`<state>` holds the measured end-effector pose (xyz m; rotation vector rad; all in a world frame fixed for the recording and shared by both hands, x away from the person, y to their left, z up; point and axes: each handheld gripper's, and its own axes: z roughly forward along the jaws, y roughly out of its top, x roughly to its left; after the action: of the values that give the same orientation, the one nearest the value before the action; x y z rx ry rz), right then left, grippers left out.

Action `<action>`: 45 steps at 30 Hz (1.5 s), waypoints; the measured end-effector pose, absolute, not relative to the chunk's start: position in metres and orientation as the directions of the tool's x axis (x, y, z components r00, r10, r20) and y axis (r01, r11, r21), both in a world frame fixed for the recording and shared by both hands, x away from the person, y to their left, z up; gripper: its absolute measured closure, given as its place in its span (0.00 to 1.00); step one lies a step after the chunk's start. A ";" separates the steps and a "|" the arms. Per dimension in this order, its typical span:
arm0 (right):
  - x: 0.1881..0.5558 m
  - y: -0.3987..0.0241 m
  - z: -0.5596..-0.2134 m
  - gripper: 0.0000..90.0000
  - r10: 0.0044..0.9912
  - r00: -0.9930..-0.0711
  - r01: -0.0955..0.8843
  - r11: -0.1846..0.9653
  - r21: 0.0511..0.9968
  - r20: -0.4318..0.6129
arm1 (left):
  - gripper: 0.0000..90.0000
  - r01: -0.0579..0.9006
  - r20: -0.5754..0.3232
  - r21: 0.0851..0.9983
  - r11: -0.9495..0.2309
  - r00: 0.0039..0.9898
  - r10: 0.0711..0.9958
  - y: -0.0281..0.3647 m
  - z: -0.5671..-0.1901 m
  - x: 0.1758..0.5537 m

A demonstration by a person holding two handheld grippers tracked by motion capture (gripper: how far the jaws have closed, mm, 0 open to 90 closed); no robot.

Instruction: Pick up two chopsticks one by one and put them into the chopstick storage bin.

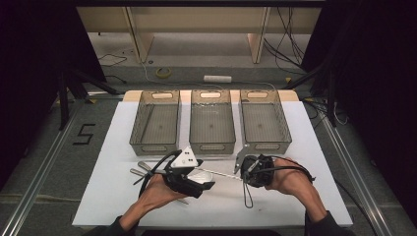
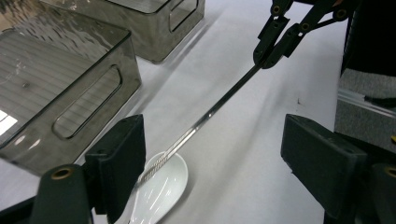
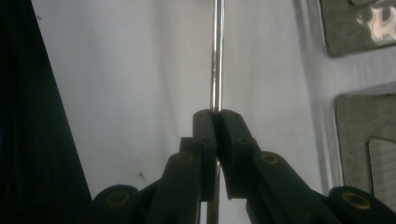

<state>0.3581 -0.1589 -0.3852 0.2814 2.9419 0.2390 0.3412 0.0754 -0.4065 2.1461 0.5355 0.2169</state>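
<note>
One long metal chopstick is pinched at its end between the pressed-together jaws of the right tool, its shaft running out from those jaws across the white tabletop toward the left tool. That left tool has its jaws spread wide, one on either side of the chopstick's far end, with neither pad touching it. Directly under that far end, near the left tool's own left jaw, lies a white ceramic spoon. In the high view the right tool and left tool face each other near the tabletop's front edge, with more metal utensils just behind the left tool. Beyond both tools stand three smoky plastic bins in a row.
</note>
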 end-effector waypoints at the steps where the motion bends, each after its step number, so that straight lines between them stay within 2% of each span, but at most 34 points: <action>1: 0.357 -0.156 -0.385 0.95 0.197 -0.967 0.168 0.970 0.174 -0.160 | 0.25 0.291 -0.033 0.800 -0.524 0.894 0.446 0.073 -0.407 0.342; 10: 0.354 -0.142 -0.388 0.95 0.156 -0.974 0.128 0.978 0.164 -0.166 | 0.34 0.270 -0.011 0.733 -0.624 0.923 0.386 0.054 -0.414 0.344; 22: 0.350 -0.141 -0.387 0.95 0.145 -0.977 0.118 0.979 0.168 -0.155 | 0.57 0.239 0.020 0.675 -0.699 0.940 0.340 0.034 -0.421 0.348; 30: 0.349 -0.141 -0.388 0.95 0.123 -0.980 0.097 0.982 0.164 -0.156 | 0.72 0.226 0.025 0.675 -0.703 0.944 0.329 0.029 -0.422 0.348; 39: 0.348 -0.140 -0.388 0.95 0.090 -0.984 0.067 0.987 0.148 -0.155 | 0.81 0.180 0.046 0.646 -0.742 0.961 0.273 0.028 -0.421 0.347; 45: 0.346 -0.143 -0.389 0.95 0.058 -0.988 0.035 0.987 0.158 -0.142 | 0.87 0.158 0.017 0.644 -0.748 0.975 0.221 0.027 -0.421 0.344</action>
<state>0.3460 -0.1432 -0.3893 0.0698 2.9853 0.2342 0.3444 0.0274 -0.4209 2.4305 0.2642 0.1192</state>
